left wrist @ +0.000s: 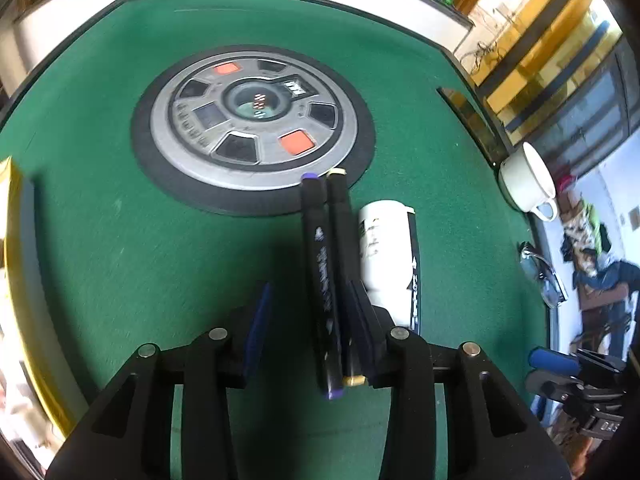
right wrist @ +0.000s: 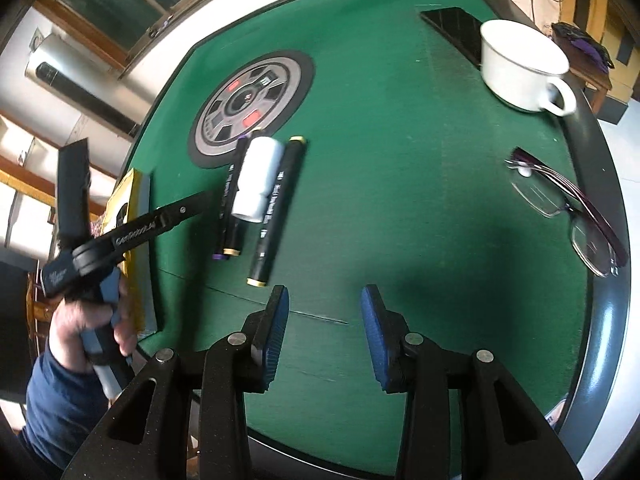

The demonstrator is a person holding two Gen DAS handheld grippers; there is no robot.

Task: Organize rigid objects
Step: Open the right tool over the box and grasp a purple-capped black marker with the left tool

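Two black markers lie side by side on the green table, one with purple ends (left wrist: 320, 272) and one with gold ends (left wrist: 344, 264). A white cylinder bottle (left wrist: 388, 260) lies just right of them. My left gripper (left wrist: 312, 320) is open, its right pad against the markers, its left pad apart from them. In the right wrist view the same markers (right wrist: 228, 200) and bottle (right wrist: 256, 176) lie in a row with a third black gold-ended marker (right wrist: 276, 208). My right gripper (right wrist: 324, 332) is open and empty, near the table's front, below the third marker.
A round grey control disc (left wrist: 252, 128) sits in the table's middle. A white cup (right wrist: 520, 68) and a dark slab (right wrist: 456, 28) stand at the far right, glasses (right wrist: 576, 216) near the right edge. A yellow box (right wrist: 128, 208) lies at the left edge.
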